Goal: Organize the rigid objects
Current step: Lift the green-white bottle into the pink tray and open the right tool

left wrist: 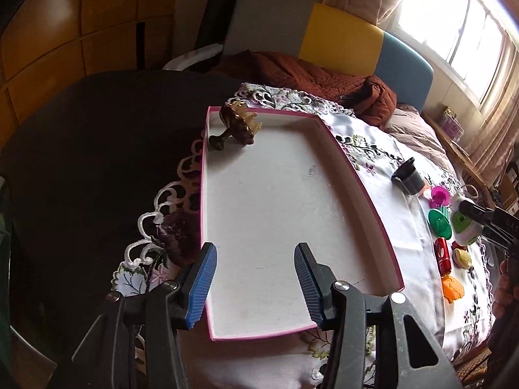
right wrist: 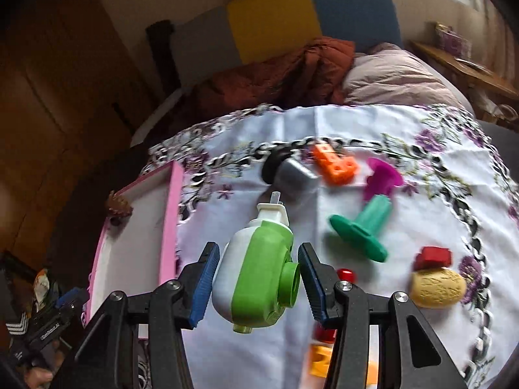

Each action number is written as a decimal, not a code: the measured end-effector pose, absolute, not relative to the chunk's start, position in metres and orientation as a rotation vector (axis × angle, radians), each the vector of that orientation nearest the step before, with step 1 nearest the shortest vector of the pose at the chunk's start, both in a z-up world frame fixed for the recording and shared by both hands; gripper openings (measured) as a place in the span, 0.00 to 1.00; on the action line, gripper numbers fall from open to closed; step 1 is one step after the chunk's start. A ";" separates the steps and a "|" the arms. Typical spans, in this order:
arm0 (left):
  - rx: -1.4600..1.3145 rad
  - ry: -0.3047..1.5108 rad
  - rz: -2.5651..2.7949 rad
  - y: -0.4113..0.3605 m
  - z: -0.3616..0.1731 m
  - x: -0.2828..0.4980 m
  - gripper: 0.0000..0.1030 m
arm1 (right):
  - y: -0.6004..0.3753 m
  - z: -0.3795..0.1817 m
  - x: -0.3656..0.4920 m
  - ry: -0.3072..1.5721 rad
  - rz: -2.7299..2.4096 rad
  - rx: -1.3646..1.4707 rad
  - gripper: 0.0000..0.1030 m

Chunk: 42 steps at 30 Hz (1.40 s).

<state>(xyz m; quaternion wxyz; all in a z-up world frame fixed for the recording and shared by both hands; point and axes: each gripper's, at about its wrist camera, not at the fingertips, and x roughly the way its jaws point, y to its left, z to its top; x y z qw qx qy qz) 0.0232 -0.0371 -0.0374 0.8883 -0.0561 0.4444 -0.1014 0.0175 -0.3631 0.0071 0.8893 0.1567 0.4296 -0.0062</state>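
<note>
A pink-rimmed white tray point(left wrist: 356, 175) lies on the embroidered cloth, with a brown scalp brush point(left wrist: 235, 126) in its far left corner. My left gripper point(left wrist: 256, 282) is open and empty above the tray's near end. My right gripper point(right wrist: 256, 285) is shut on a white and green plug-in device point(right wrist: 259, 272) and holds it above the cloth, right of the tray point(right wrist: 170, 214). The device also shows in the left wrist view point(left wrist: 465, 227). Several small objects lie on the cloth: a green piece point(right wrist: 360, 230), a magenta piece point(right wrist: 382, 175), an orange block point(right wrist: 335, 162), a grey and black cylinder point(right wrist: 288, 171).
A yellow oval piece point(right wrist: 438, 287), a red block point(right wrist: 433, 256) and an orange piece point(right wrist: 324, 361) lie at the near right. Behind the cloth are a rust-coloured blanket point(right wrist: 282, 71), a pillow point(right wrist: 399, 77) and a grey, yellow and blue headboard point(left wrist: 340, 35). A dark surface point(left wrist: 97, 149) lies left of the tray.
</note>
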 end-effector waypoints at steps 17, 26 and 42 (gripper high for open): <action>-0.201 0.931 -0.142 0.007 -0.049 0.024 0.49 | -0.163 -0.036 0.124 1.082 0.335 0.143 0.49; -0.214 0.946 -0.127 0.015 -0.055 0.027 0.49 | -0.119 -0.059 0.165 1.133 0.360 0.120 0.51; -0.180 0.929 -0.157 0.005 -0.050 0.020 0.49 | -0.183 -0.018 0.112 1.004 0.303 0.202 0.89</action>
